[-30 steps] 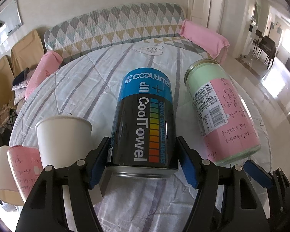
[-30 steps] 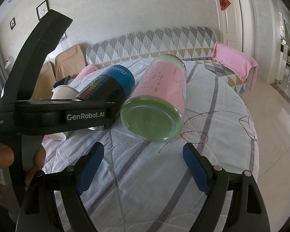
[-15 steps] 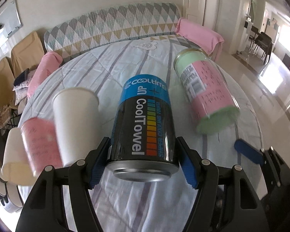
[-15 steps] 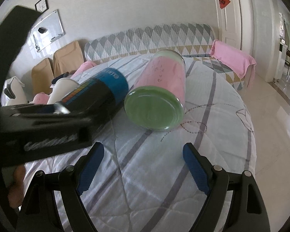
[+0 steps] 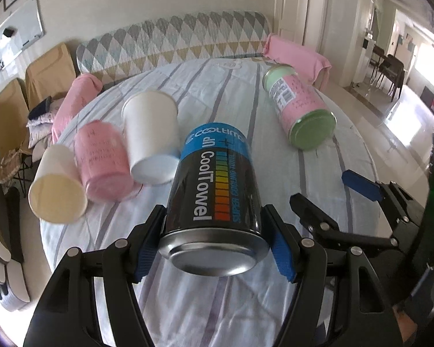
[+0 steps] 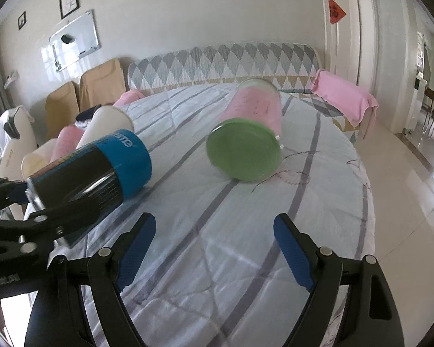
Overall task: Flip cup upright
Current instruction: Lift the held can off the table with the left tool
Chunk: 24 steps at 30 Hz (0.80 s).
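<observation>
1. Our left tool (image 5: pixel 214 248) grips a black-and-blue can (image 5: pixel 217 190) marked "CoolTowel", blue pads pressed to either side near its metal base, which faces our left camera.
2. The can is tilted off the tabletop (image 5: pixel 275 110), which is round and covered in a pale quilted cloth with grey stripes; its blue-banded end points away from us and down toward the cloth. From our right camera the can (image 6: pixel 95 170) lies nearly level, the blue end just above the cloth or touching it; we cannot tell which.
3. Our right tool (image 6: pixel 214 248) stands wide apart with nothing between its blue pads, hovering over bare cloth near the tabletop's near edge. It also shows at the right of our left view (image 5: pixel 344 193).
4. A pink-labelled jar with a green lid (image 6: pixel 246 138) lies on its side ahead of our right tool, lid toward us, well apart from the can. In our left view the jar (image 5: pixel 301 107) sits to the right, farther across the tabletop.
5. Left of the can three cups lie together: a white paper cup (image 5: pixel 152 136), its narrow base toward us; a pink cup (image 5: pixel 104 159) just beside it; and a cream cup (image 5: pixel 58 190) with its open mouth toward our camera.
6. Behind the tabletop run a diamond-patterned sofa (image 5: pixel 173 37), with a pink towel (image 5: pixel 298 55) at its right end, and tan chairs (image 5: pixel 49 69) under a whiteboard (image 5: pixel 17 37).
</observation>
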Available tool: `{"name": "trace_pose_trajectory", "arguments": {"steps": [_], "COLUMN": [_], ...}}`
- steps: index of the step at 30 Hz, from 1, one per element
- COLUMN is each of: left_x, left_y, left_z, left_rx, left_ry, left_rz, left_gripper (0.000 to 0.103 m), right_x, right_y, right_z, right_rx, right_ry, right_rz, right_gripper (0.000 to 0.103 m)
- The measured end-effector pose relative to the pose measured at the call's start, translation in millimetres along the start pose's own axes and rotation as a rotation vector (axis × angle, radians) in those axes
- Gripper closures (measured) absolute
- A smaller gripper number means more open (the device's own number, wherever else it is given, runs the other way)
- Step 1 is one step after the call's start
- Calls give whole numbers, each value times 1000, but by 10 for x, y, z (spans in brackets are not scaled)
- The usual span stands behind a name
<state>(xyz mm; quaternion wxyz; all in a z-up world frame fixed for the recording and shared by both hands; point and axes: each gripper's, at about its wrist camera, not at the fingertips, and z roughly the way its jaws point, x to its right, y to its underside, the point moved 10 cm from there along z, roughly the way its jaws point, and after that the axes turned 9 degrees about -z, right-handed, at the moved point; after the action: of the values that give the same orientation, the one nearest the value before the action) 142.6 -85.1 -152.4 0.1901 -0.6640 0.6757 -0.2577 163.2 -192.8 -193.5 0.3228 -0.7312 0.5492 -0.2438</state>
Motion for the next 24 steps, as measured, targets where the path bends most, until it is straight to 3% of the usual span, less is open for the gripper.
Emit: {"name": "trace_pose_trajectory", "arguments": {"steps": [16,24], "left_x": [-329,-457], "left_y": [413,507], "left_z": [-246,-274], "left_rx": [-38,-48], "left_ry": [117,145], "left_rz": [-67,-74], "left_gripper": [35,31], "right_x": [-392,-466], "right_y": [116,140], "right_z": [-173,-113], "right_rx": [-40,-92], "right_ry": [24,-22], "right_rz": [-106,-75], "right_gripper": [18,18]}}
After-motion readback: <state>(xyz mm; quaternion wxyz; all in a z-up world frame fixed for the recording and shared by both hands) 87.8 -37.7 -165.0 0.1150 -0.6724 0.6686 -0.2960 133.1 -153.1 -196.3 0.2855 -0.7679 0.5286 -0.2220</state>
